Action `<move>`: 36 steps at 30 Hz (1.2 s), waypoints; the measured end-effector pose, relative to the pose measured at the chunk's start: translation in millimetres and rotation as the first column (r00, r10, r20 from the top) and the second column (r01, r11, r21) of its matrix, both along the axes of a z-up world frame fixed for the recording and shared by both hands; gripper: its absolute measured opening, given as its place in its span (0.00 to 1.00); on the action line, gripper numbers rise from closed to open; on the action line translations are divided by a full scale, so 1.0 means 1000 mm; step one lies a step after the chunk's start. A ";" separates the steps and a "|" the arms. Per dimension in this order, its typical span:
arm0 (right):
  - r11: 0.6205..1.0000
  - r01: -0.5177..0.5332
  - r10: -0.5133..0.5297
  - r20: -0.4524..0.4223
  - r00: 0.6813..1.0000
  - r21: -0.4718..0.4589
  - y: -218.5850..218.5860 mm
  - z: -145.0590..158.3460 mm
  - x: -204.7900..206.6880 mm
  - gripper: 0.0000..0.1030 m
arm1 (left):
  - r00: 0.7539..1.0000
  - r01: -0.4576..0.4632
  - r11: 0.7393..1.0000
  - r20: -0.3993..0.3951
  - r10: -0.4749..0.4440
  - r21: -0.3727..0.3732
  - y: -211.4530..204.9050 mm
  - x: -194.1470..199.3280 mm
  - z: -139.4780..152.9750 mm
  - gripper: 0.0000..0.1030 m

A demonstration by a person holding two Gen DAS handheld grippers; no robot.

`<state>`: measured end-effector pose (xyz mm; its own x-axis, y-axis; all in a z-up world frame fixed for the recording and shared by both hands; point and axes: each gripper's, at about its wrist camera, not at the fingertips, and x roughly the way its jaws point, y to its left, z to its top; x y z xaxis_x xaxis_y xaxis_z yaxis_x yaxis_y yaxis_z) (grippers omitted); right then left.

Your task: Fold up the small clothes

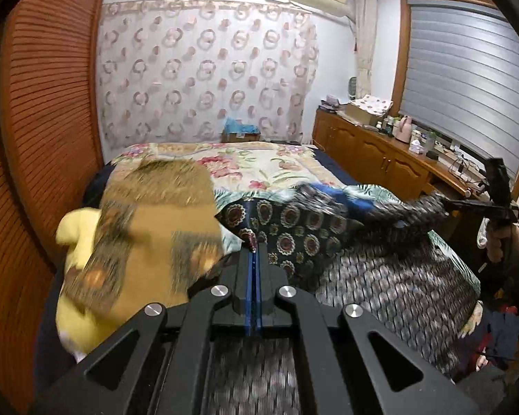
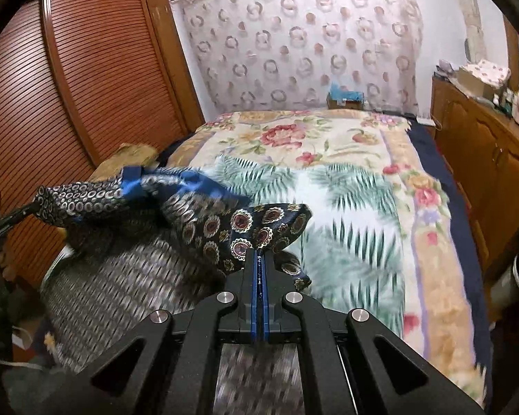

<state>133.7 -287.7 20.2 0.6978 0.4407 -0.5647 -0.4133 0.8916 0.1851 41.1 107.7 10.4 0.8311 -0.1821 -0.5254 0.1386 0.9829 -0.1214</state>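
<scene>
A dark navy garment (image 1: 301, 228) with round medallion prints, a blue band and a grey patterned part hangs stretched between both grippers above the bed. My left gripper (image 1: 254, 249) is shut on one corner of it. My right gripper (image 2: 258, 252) is shut on another corner of the garment (image 2: 204, 221). In the left wrist view the right gripper (image 1: 444, 203) shows at the far right, with a hand (image 1: 498, 242) on its handle. In the right wrist view the left gripper (image 2: 34, 204) shows at the far left edge, pinching the cloth.
A floral blanket (image 2: 363, 145) covers the bed. A tan patterned cloth (image 1: 155, 214) and a yellow item (image 1: 76, 228) lie at the bed's left, blurred. A slatted wooden wardrobe (image 1: 45, 103) stands left, and a cluttered wooden sideboard (image 1: 373, 152) stands right under the window.
</scene>
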 end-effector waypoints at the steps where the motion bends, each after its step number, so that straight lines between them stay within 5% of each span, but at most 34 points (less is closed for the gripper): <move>1: 1.000 -0.002 0.002 -0.010 1.000 0.004 -0.005 -0.004 -0.015 0.02 | 1.000 -0.008 1.000 -0.004 0.008 -0.003 0.002 -0.008 -0.001 0.02; 11: 0.998 0.057 -0.056 -0.071 0.996 0.013 -0.055 -0.013 -0.124 0.02 | 0.995 -0.100 0.993 -0.001 0.100 -0.058 0.030 -0.082 -0.016 0.02; 23: 0.993 0.099 -0.104 -0.083 0.991 -0.060 -0.034 -0.016 -0.154 0.01 | 0.995 -0.100 0.994 -0.001 0.100 -0.049 0.035 -0.094 -0.017 0.03; 24: 0.992 0.105 -0.110 -0.085 0.990 -0.063 -0.034 -0.017 -0.154 0.02 | 0.994 -0.105 0.994 0.000 0.105 -0.037 0.033 -0.094 -0.016 0.06; 29: 0.989 0.115 -0.121 -0.062 0.991 -0.091 -0.023 -0.013 -0.154 0.02 | 0.992 -0.123 0.992 0.030 0.123 0.005 0.032 -0.092 -0.010 0.58; 31: 0.988 0.115 -0.120 -0.040 0.992 -0.101 -0.018 -0.009 -0.155 0.02 | 0.992 -0.124 0.992 0.038 0.124 -0.005 0.034 -0.090 -0.007 0.72; 36: 0.987 0.115 -0.116 0.001 0.993 -0.110 -0.018 0.004 -0.160 0.04 | 0.991 -0.129 0.992 0.022 0.129 0.000 0.038 -0.071 -0.012 0.74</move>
<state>-26.7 -305.6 24.0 0.7371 0.2925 -0.6092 -0.3059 0.9482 0.0852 -29.8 145.6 -1.8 0.8587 -0.0724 -0.5073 0.0136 0.9928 -0.1186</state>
